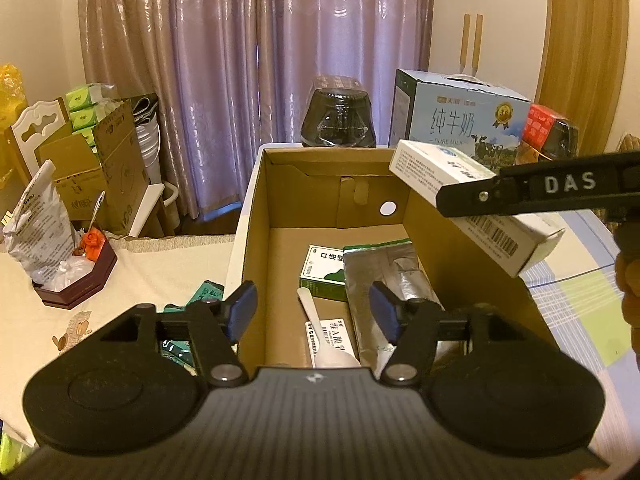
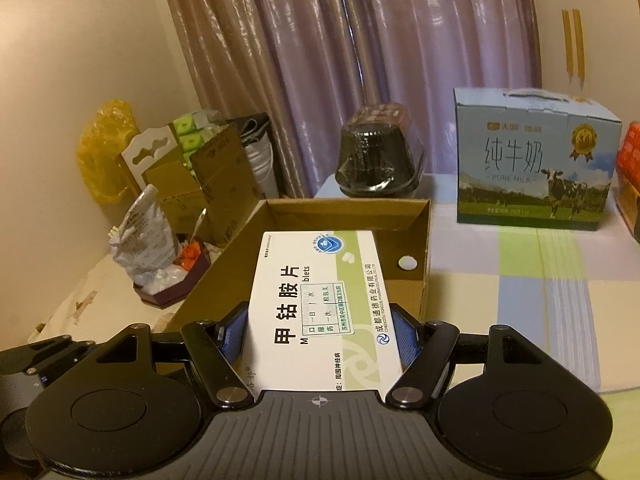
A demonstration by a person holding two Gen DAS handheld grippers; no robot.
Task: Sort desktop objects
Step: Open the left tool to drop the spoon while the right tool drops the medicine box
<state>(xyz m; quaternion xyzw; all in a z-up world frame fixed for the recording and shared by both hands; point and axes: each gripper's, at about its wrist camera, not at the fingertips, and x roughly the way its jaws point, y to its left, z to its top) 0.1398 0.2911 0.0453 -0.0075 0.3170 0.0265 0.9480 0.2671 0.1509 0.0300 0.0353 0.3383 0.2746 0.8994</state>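
White pill box (image 2: pixel 320 304) sits clamped between the blue pads (image 2: pixel 406 338) of the right gripper (image 2: pixel 320 334), gripped across its short width, long axis running straight out along the fingers and away from the hand. Printed face up. From the left wrist view the same pill box (image 1: pixel 452 184) hangs at a tilt above the right wall of the carton (image 1: pixel 256 208), far end already over the opening, near end still outside the rim; the black finger of the right gripper (image 1: pixel 536 194) crosses it. So the drop spot lies ahead and below the box, slightly to the left of the right hand. Judgement: a short push forward over the wall, then release, should land it inside. Carton floor already holds a green box (image 1: pixel 322 272), a foil pack (image 1: pixel 384 276), a white spatula (image 1: pixel 320 328) and a flat white pack (image 1: pixel 332 340) under it; free floor lies toward the far wall. Left gripper (image 1: pixel 314 314) is parted with nothing between its pads, hovering over the near end of the carton and aimed down into it; it looks to have nothing left to do here. Right hand is plainly the working one, pitched downward, fingers (image 1: pixel 632 284) visible at the frame edge. Risk: the box's near end catching the carton wall if released early.
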